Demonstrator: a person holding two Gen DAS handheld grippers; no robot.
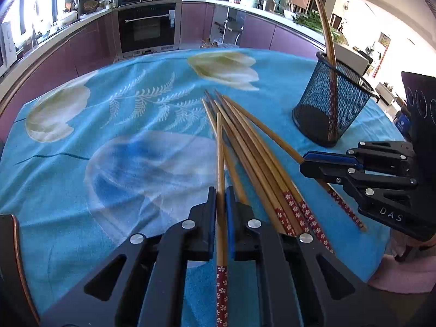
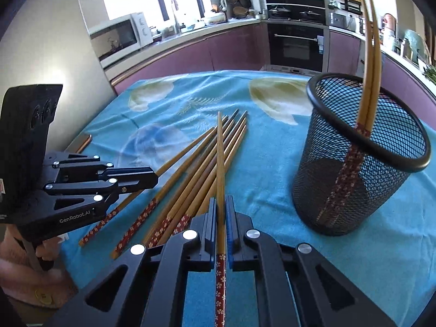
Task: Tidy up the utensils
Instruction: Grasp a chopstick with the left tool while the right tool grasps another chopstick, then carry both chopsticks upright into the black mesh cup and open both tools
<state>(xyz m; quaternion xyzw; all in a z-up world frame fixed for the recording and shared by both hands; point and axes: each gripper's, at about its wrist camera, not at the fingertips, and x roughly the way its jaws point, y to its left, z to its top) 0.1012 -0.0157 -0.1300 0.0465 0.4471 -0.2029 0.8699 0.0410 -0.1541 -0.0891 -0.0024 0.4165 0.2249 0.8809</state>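
Note:
Several wooden chopsticks (image 1: 259, 163) with red flowered ends lie fanned on the blue cloth. My left gripper (image 1: 221, 190) is shut on one chopstick (image 1: 220, 150), which points away across the table. My right gripper (image 2: 220, 200) is shut on another chopstick (image 2: 220, 150) at the right side of the pile (image 2: 190, 179). Each gripper shows in the other's view, the right gripper (image 1: 303, 162) to the right, the left gripper (image 2: 156, 175) to the left. A black mesh cup (image 2: 362, 163) stands to the right, with two chopsticks (image 2: 370, 54) leaning in it; the mesh cup (image 1: 332, 103) is also seen at the far right.
A blue flowered tablecloth (image 1: 109, 136) covers the table. A flat phone-like object (image 2: 84, 141) lies near the left edge. A person's hand in a pink sleeve (image 2: 41, 272) holds the left gripper. Kitchen counters and an oven (image 1: 147, 27) stand beyond the table.

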